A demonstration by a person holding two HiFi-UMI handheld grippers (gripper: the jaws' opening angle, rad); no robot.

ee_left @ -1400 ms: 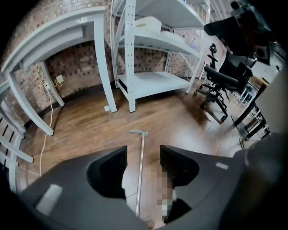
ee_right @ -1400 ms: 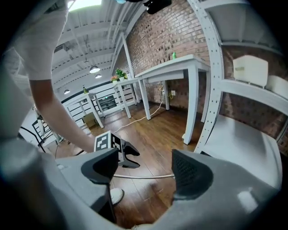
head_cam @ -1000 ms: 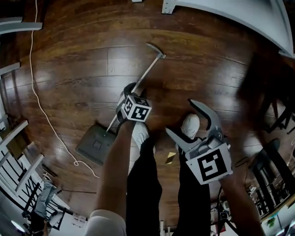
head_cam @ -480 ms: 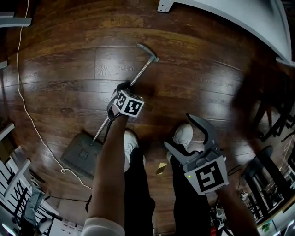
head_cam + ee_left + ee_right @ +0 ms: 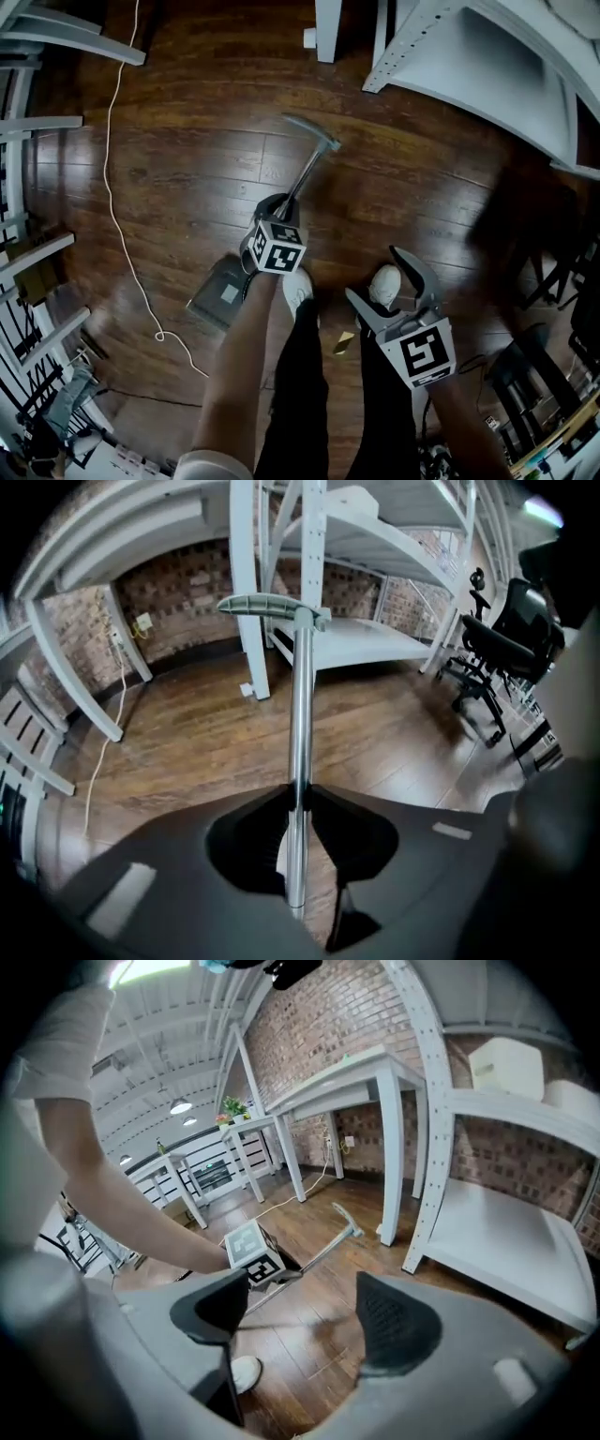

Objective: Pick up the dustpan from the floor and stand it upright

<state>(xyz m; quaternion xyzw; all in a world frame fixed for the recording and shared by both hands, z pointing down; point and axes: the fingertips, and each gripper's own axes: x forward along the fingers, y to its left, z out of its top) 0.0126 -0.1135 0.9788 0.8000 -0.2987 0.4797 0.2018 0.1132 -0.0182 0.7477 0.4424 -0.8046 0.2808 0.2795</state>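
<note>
dark wooden floor (image 5: 169,187) beneath white shelving (image 5: 469,66). left gripper (image 5: 298,803) fingers are clamped tight on the dustpan (image 5: 223,292) pole, its t-grip (image 5: 272,607) beyond the fingertips, the pan behind them. right gripper (image 5: 305,1312) fingers are closing, nothing between them.

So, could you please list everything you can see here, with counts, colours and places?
Floor: one, dark brown wood, underfoot.
Dustpan: one, grey pan with a silver pole, just ahead of the feet.
Cord: one, white, trailing over the floor at left.
Shelving frames: several, white, along the room's edges.
Office chair: one, black, far right.
Scrap: one, yellowish, on the floor between the legs.
Shoes: two, white.
Left gripper: one, black, shut on the dustpan pole.
Right gripper: one, grey, jaws closing with nothing between them.
</note>
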